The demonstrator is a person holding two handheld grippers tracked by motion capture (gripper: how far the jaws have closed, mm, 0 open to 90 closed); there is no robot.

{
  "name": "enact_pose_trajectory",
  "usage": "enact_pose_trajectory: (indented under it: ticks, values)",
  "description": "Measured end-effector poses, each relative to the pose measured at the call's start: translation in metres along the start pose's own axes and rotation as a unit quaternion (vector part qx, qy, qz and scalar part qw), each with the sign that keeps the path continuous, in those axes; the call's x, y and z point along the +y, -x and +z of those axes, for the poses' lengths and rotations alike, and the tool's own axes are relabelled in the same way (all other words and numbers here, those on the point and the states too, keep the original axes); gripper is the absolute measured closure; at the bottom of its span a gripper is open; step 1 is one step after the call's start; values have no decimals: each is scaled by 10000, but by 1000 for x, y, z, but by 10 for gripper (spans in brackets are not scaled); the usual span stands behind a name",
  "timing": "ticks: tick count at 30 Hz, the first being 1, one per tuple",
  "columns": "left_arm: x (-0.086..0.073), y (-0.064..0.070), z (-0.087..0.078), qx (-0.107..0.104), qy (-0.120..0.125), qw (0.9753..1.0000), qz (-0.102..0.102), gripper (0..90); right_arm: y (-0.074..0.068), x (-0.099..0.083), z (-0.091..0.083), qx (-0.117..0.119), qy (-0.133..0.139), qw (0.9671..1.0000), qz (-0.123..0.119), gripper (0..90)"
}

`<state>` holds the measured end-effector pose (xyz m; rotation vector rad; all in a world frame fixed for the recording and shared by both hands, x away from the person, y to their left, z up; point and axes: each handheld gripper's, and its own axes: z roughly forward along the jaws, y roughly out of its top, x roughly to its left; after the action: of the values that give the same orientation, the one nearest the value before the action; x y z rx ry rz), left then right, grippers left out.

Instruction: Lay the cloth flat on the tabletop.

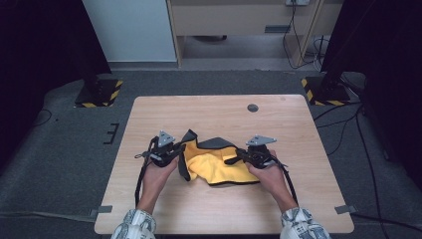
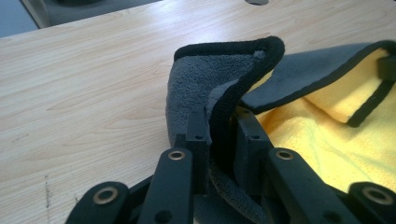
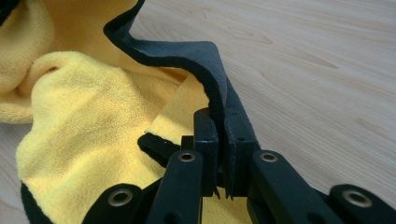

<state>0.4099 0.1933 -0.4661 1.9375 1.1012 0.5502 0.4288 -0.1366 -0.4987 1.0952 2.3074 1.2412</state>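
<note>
A cloth, yellow on one face and grey on the other with a black hem, lies crumpled at the middle of the wooden table. My left gripper is shut on the cloth's left edge; in the left gripper view the grey, black-hemmed cloth stands up between the jaws of that gripper. My right gripper is shut on the cloth's right edge; in the right gripper view the grey edge of the cloth is pinched between that gripper's jaws, with yellow folds to the left.
A round dark cable hole sits near the table's far edge. Two stand bases with yellow-black stripes rest on the grey floor beyond the table. Cables trail on the floor at right. Bare wood surrounds the cloth.
</note>
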Motion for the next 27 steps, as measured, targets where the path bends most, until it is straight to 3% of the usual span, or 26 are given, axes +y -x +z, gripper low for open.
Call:
enact_pose_trajectory:
  ticks: [14, 27]
  values:
    - [0, 7, 3, -49, -15, 9999, 96, 778, 12, -2, -30, -34, 200, 9998, 41, 861]
    - [0, 16, 7, -121, -32, 9998, 177, 779, 26, -5, -44, -114, 196, 9997, 90, 862]
